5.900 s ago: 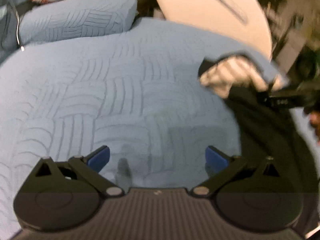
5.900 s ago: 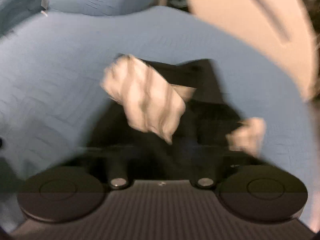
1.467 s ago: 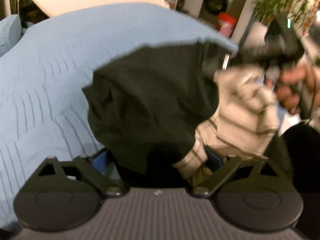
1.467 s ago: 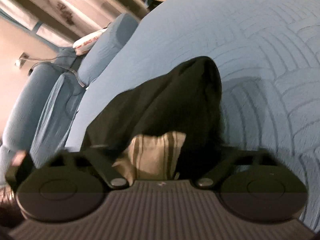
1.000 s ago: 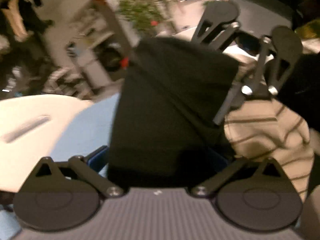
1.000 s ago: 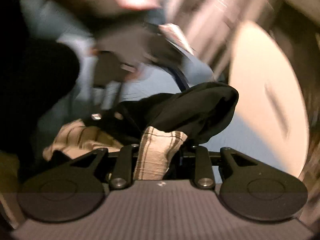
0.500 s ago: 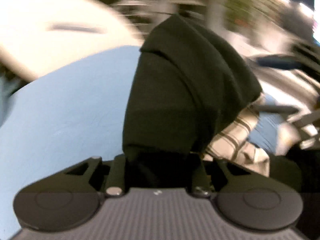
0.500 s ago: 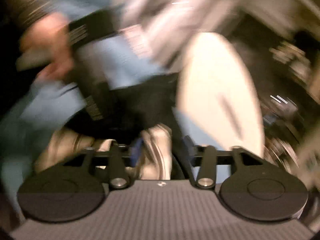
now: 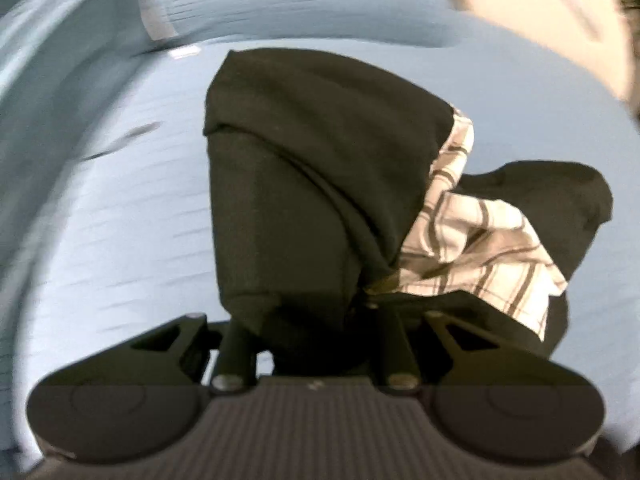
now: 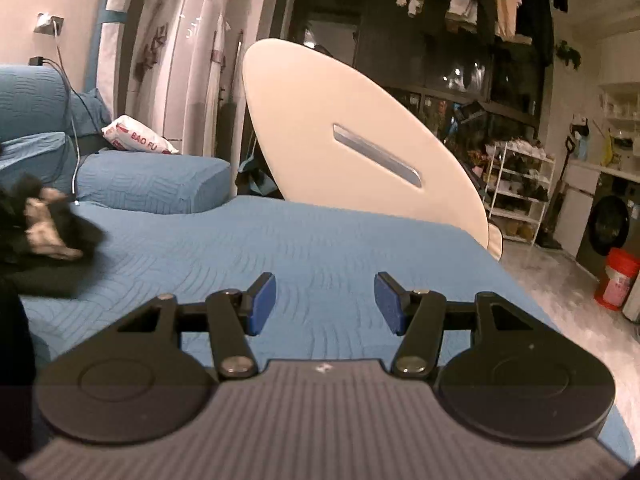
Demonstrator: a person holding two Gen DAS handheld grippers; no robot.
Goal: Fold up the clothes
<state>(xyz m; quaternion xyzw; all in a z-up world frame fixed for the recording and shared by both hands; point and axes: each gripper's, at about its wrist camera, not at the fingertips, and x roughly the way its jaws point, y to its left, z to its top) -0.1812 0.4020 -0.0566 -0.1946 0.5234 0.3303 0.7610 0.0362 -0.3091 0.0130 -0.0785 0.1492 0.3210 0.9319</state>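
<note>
Your right gripper (image 10: 325, 303) just let go: fingers now spread, empty, over blue bed (image 10: 320, 240). Left gripper (image 9: 312, 328) fingers clamp black garment with plaid lining (image 9: 320, 168), bunched, hanging above bed, unfolded. One-handed hold; needs spreading flat.

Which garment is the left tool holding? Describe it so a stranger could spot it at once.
Start from the blue quilted bed cover. Above it, bunched in the left tool, hangs a black garment. Its white plaid lining, spilling out at the right, marks it out from everything else on the bed.
</note>
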